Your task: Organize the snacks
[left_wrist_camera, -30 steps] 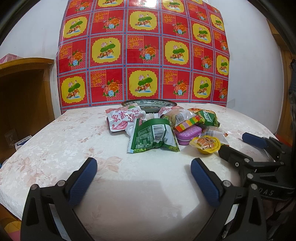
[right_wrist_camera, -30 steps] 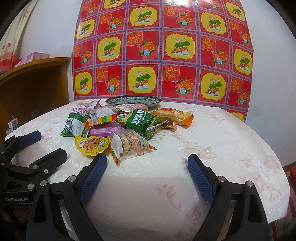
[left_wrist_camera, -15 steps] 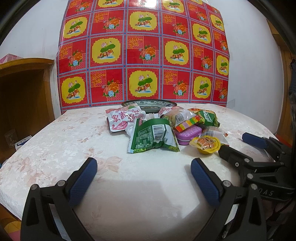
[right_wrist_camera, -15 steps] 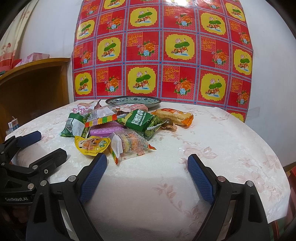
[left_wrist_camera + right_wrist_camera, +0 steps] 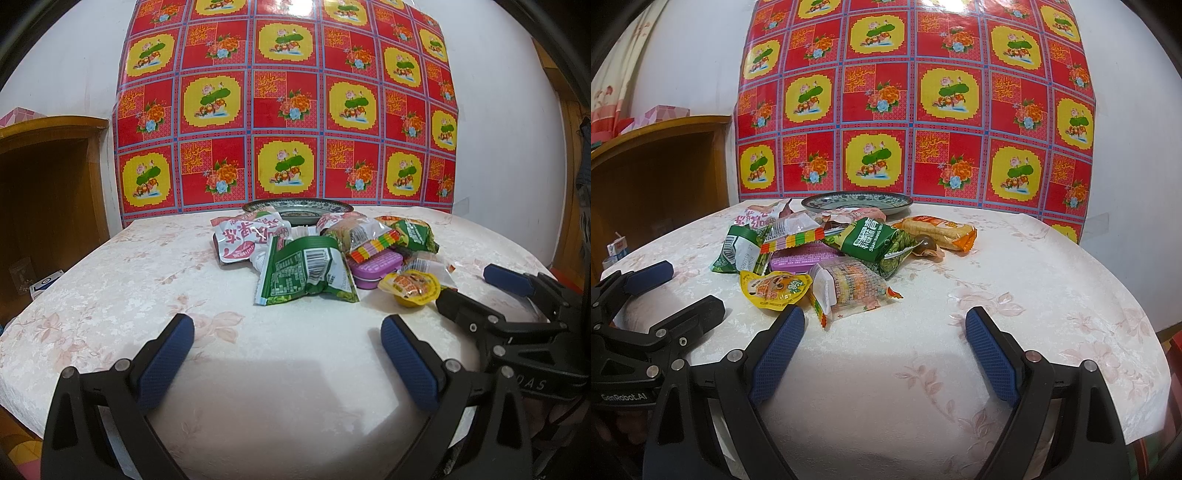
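White floral cloth covers the worktop [image 5: 110, 280], and nothing on it has shifted over the last second: the snack pile [image 5: 325, 254] lies at 12 o'clock of both cameras, in front of the empty plate [image 5: 857, 201]. Left gripper [image 5: 288, 332] and right gripper [image 5: 884, 325] remain released, jaws wide, hovering short of the pile. Sorting has therefore not begun; the yellow jelly cup [image 5: 775, 290], nearest the right gripper at 11 o'clock, is probably the first pick.

**Hidden in the heap**

The plate [image 5: 295, 212] is half screened by snacks in the left view. The purple tin [image 5: 803, 254] lies mostly buried under packets, its print too small to read. The wooden cabinet [image 5: 48, 192] runs off the left edge. The cabinet's dark interior cannot be made out.
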{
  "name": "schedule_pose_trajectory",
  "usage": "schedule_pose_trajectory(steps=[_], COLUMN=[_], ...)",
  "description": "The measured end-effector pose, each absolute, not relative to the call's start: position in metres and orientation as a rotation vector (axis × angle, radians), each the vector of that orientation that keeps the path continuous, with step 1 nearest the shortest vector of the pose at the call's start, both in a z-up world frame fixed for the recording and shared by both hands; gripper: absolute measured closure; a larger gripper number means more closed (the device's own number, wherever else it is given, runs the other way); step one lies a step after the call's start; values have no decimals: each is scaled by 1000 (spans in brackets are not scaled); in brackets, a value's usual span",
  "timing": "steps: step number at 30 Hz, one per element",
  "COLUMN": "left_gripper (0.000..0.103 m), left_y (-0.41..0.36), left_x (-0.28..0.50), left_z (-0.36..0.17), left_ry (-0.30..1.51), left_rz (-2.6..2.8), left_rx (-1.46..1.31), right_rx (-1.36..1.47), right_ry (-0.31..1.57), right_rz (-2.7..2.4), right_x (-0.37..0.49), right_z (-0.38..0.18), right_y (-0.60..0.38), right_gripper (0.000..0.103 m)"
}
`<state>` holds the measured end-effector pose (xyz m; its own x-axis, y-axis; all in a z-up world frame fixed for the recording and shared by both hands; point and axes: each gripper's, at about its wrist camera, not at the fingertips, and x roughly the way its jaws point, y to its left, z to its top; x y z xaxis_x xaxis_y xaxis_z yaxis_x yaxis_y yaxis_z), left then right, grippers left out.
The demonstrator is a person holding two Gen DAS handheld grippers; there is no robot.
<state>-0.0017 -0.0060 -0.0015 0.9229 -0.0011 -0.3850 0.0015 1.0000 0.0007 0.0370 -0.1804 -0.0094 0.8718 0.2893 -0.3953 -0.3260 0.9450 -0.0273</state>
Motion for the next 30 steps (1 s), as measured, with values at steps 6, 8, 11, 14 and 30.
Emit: schedule_pose_trajectory(steps=[6, 8, 11, 14, 30], left_gripper=[0, 0, 0, 0, 0], left_y=[-6, -7, -6, -7, 2], left_x=[-2, -2, -2, -2, -2], left_z=[-1, -2, -1, 1, 9], left_ry=[395, 395, 395, 401, 466], left_rz=[-1, -1, -1, 4, -63], left_rx=[1, 1, 1, -1, 9], right_rx=[-94, -94, -94, -94, -107], right_ry=[397, 397, 396, 398, 468], right_rz=[322, 322, 323, 322, 370], right_x=[37, 37, 37, 37, 46], right_z=[-9, -9, -9, -9, -3], right_y=[-180, -180, -180, -180, -183], right_gripper=[13, 13, 13, 13, 13])
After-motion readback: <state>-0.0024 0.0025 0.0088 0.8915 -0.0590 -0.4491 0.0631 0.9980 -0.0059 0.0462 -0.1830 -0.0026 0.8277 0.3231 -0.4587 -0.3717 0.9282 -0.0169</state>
